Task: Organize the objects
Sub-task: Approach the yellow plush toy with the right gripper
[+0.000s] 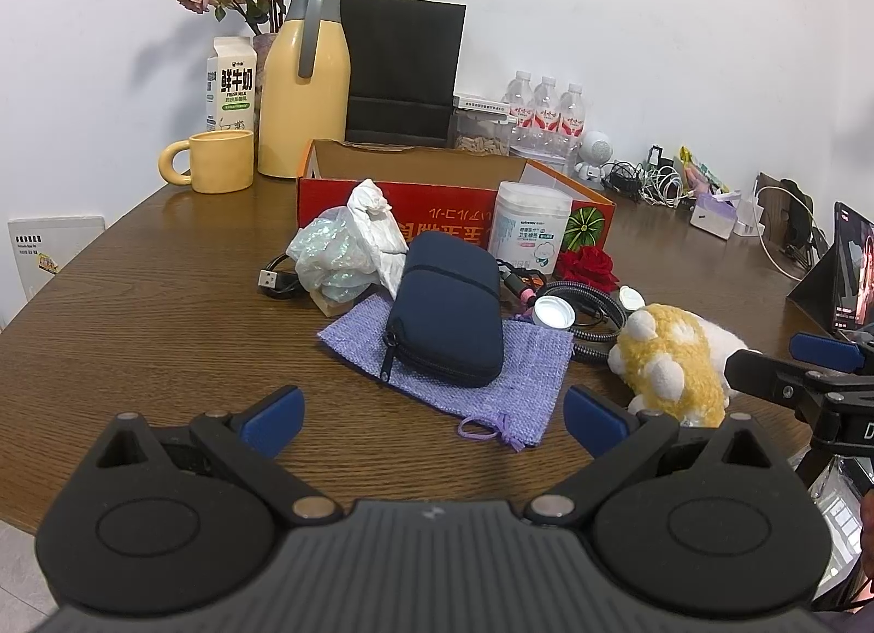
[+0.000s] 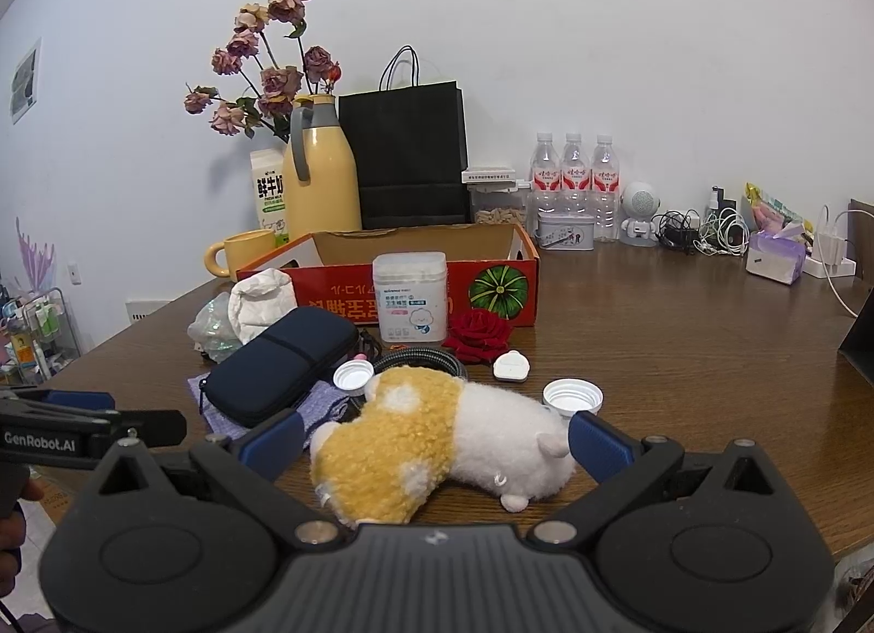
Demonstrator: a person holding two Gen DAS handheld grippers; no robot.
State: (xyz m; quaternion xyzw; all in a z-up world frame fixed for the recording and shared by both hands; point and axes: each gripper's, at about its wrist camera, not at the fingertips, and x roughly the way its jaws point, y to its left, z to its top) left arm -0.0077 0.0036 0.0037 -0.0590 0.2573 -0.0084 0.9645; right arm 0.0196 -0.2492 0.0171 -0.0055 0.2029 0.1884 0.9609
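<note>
Judging by the clutter at frame centre, I have barely started: both tongs, left gripper (image 1: pixel 431 409) and right gripper (image 2: pixel 437 433), gape empty, the plush (image 2: pixel 437 447) lies between the right's jaws, and the box (image 2: pixel 382 242) behind looks empty.

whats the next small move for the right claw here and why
Probably ease the right claw forward a little and close it on the plush toy. Its jaws stand wide open with the toy lying on the table between them, not yet pinched, and the open red box just behind looks like the place to put it. The left claw is open too, holding nothing.
</note>
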